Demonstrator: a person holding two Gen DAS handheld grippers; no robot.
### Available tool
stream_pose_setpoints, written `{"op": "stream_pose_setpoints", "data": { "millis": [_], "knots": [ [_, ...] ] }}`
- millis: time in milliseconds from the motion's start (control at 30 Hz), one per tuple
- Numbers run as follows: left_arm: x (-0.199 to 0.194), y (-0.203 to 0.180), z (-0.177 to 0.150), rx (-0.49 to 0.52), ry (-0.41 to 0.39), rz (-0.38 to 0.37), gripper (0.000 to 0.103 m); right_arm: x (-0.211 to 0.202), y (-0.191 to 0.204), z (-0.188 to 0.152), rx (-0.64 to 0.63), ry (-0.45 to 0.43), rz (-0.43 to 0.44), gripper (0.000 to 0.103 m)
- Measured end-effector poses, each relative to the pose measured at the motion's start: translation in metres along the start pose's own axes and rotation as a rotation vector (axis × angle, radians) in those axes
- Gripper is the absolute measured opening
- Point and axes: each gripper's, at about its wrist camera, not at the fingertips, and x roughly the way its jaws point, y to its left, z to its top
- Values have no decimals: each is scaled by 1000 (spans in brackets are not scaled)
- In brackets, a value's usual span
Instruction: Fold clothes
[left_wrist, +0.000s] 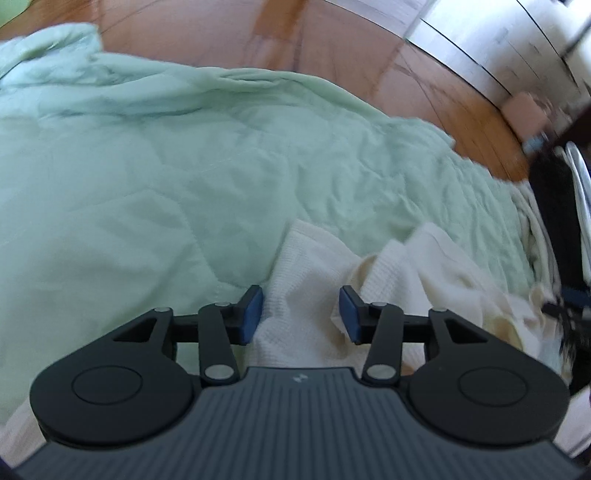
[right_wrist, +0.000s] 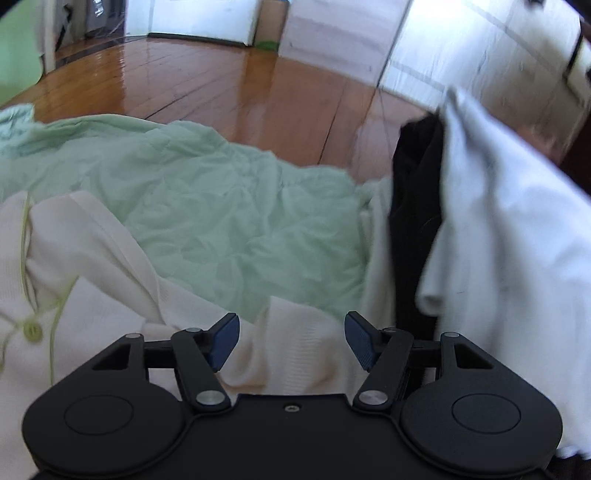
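Two hand-held grippers hover low over a bed covered by a pale green quilt (left_wrist: 155, 177), each with its blue-padded fingers spread apart and nothing between them. Under the left gripper (left_wrist: 301, 317) lies a cream knit garment (left_wrist: 303, 280), crumpled, one strip of it reaching forward between the spread fingers and a rumpled flap off to the right. From the right gripper (right_wrist: 291, 341), the same cream knit shows as a loose sprawl, with a pale green button (right_wrist: 32, 329) and green stitching on its left part.

At the right edge of the right wrist view, a white garment (right_wrist: 509, 229) and a black garment (right_wrist: 413, 206) stand in a draped heap, unfolded.

Judged by how things lie, no neat folded piece is visible anywhere; the cream garment is wrinkled and uneven, so its folding looks incomplete, and the white and black pieces seem to be waiting.

Both views are blurred. The near part of the cream garment is hidden under the gripper bodies, so its full outline cannot be made out. What supports the heap at the right is unclear. A wooden floor (right_wrist: 229, 88) lies beyond the bed.
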Motion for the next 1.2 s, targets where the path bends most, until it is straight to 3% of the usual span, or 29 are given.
{"op": "stream_pose_setpoints", "data": {
  "millis": [33, 67, 200, 267, 300, 333, 367, 400, 467, 533, 567, 600, 633, 733, 1033, 1100, 1200],
  "knots": [
    [2, -6, -1, 50, 16, 10, 10, 7, 0, 0, 19, 21, 2, 67],
    [4, -14, -3, 105, 31, 41, 6, 16, 1, -2, 29, 52, -18, 67],
    [5, -46, -14, 326, -14, 112, 7, 36, 10, -13, 22, 112, -110, 66],
    [11, -50, -14, 348, -29, 150, 14, 35, 19, -18, -21, 92, -131, 65],
    [14, -49, -13, 344, -38, 170, 29, 32, 20, -20, -42, 83, -120, 56],
    [17, -49, -11, 340, -46, 190, 39, 29, 22, -21, -64, 73, -109, 27],
    [20, -47, -10, 331, -52, 203, 52, 26, 24, -23, -86, 63, -99, 11],
    [20, -43, -8, 311, -50, 195, 54, 23, 25, -24, -107, 55, -95, 4],
    [21, -40, -6, 292, -44, 159, 55, 12, 26, -28, -149, 2, -113, 4],
    [21, -38, -5, 284, -41, 127, 48, 2, 23, -27, -160, -51, -112, 3],
    [21, -38, -4, 283, -38, 110, 13, -4, 21, -26, -157, -76, -110, 3],
    [20, -39, -5, 286, -33, 91, 2, -9, 19, -25, -154, -100, -108, 3],
    [16, -41, -6, 294, -38, 89, 2, -15, 17, -24, -151, -124, -105, 3],
    [-6, -55, -12, 354, -142, 220, 2, -25, 13, -19, -134, -172, -115, 3],
    [-62, -77, -1, 464, -407, 336, 2, -41, 18, -14, -108, -216, -120, 4],
    [-72, -83, 3, 498, -466, 363, 3, -43, 20, -3, -146, -219, -123, 3],
    [-66, -98, 31, 628, -529, 427, 3, -47, 18, 28, -210, -263, -117, 3]
  ]
}}
